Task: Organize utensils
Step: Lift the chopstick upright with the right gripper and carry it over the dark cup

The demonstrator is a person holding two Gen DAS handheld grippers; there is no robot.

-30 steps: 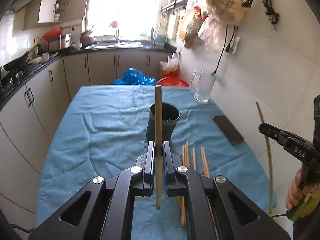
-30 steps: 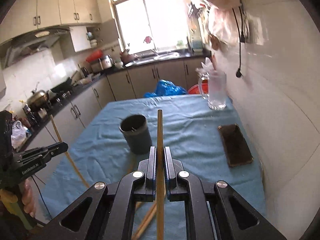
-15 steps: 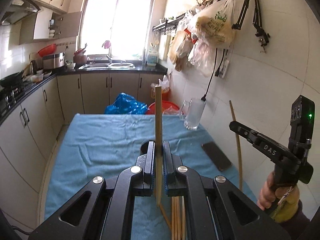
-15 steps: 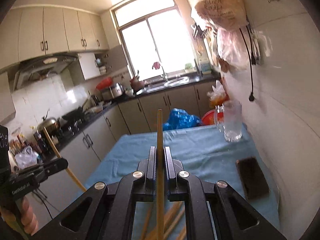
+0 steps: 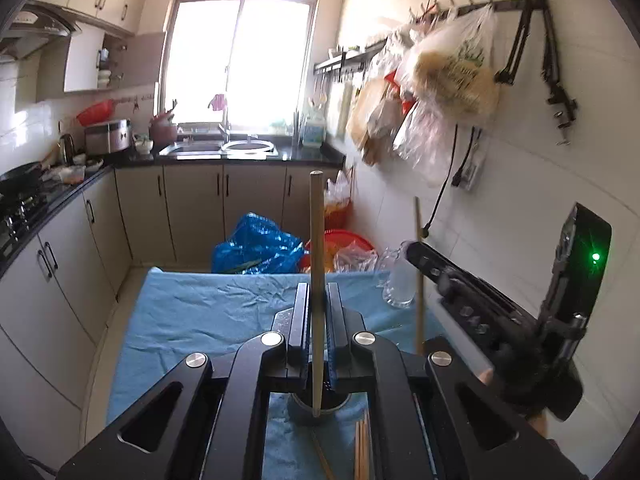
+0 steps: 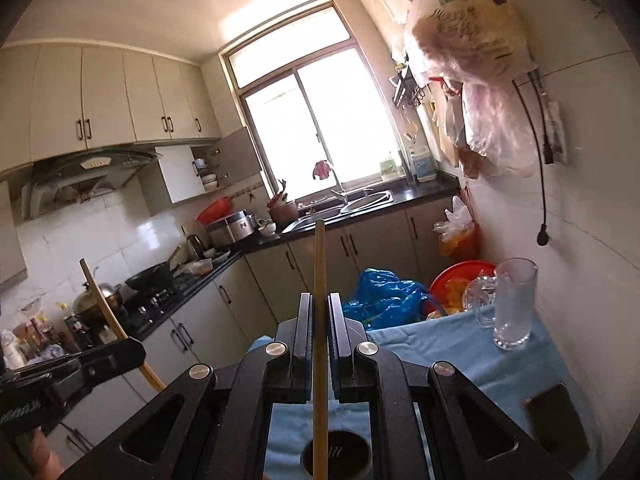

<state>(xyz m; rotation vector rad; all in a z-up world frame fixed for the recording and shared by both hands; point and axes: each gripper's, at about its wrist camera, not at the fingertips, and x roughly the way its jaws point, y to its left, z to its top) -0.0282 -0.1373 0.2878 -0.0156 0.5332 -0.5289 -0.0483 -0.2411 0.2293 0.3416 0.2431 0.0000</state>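
- The left gripper [image 5: 318,336] has its fingers clamped on one upright chopstick [image 5: 316,280]; its lower tip hangs just above the mouth of the dark holder cup [image 5: 316,414] (seen between the fingers, near on the desk [image 5: 200,312]).
- The right gripper [image 6: 319,344] is likewise clamped on a second chopstick [image 6: 319,280], with the same cup [image 6: 340,458] below it.
- To do the drop well, I judge each stick should go in turn: tip inside the rim, stick held upright, fingers parted only then; two at once risks a clash over the narrow mouth.
- More loose chopsticks [image 5: 362,448] lie near, just right of the cup.
- Room: the tiled wall is close on the right, with a glass mug [image 6: 512,304] and a dark phone [image 6: 560,420] along that edge; the left and far cloth is open.
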